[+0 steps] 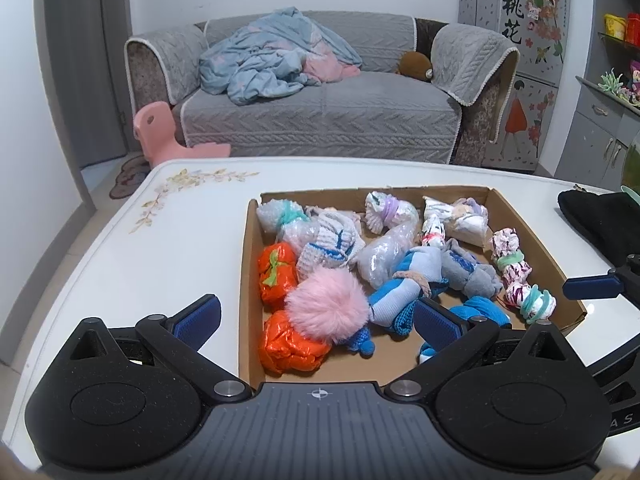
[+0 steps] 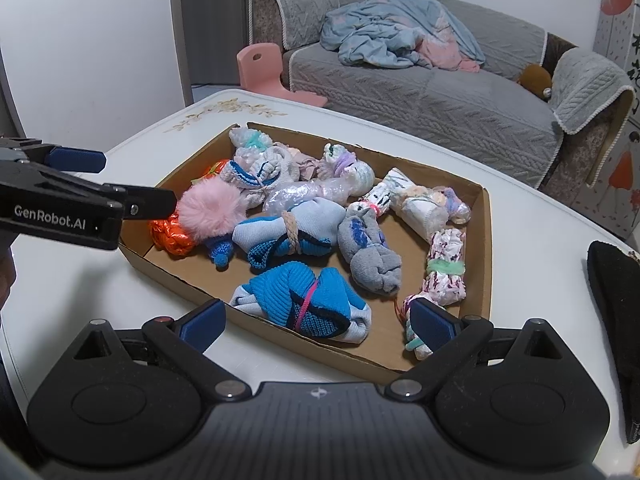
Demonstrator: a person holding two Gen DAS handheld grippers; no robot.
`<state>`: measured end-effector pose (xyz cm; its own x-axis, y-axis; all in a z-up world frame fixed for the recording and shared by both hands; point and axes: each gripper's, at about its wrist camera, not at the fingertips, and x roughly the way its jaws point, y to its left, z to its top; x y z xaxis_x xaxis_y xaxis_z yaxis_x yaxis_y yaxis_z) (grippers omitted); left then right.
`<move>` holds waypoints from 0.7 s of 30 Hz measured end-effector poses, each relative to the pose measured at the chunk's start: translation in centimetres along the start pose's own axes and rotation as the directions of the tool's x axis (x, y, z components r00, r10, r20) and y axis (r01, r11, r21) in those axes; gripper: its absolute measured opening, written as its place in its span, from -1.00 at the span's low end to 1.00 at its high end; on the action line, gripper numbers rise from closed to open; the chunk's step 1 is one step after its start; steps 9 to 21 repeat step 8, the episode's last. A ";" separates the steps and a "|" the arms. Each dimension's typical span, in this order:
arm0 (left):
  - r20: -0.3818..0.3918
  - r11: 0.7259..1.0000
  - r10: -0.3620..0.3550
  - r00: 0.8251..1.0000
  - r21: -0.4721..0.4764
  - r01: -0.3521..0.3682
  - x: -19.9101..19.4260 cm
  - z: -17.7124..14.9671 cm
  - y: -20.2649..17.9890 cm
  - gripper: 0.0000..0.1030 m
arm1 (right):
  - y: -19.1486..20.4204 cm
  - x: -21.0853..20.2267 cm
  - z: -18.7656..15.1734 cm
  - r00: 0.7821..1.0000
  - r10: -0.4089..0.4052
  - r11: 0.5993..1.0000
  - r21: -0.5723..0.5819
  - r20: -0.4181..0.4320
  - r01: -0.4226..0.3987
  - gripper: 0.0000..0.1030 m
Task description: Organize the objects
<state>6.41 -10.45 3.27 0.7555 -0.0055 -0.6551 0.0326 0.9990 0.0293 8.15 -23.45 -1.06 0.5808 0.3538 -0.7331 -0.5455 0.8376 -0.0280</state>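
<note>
Bundles [image 2: 304,304]: piled in the box, none in my grip.
My left gripper [image 1: 318,318]: spread wide over box's near-left corner.
My right gripper [image 2: 318,326]: spread, straddling near edge.
Box [image 2: 486,248]: mid-table.
Table [image 1: 192,232]: bare left of the box.

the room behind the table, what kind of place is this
Most likely a home living room: a grey covered sofa with a rumpled blanket on it, a small pink child's chair on the floor, and a decorated fridge beside the sofa.

White table [image 1: 192,240] bears cardboard tray [image 1: 245,280], black cloth [image 1: 600,216].
</note>
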 end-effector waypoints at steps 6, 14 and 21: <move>0.022 1.000 -0.013 1.000 0.014 0.013 -0.4 0.3 -0.2 0.99 | -0.1 0.0 0.3 1.000 -0.001 1.000 0.002 0.004 0.001 0.91; 0.028 1.000 -0.018 0.999 0.020 0.017 -0.4 0.5 -0.3 0.99 | 0.0 0.0 0.5 1.000 0.001 1.000 -0.001 0.009 -0.001 0.91; 0.028 1.000 -0.018 0.999 0.020 0.017 -0.4 0.5 -0.3 0.99 | 0.0 0.0 0.5 1.000 0.001 1.000 -0.001 0.009 -0.001 0.91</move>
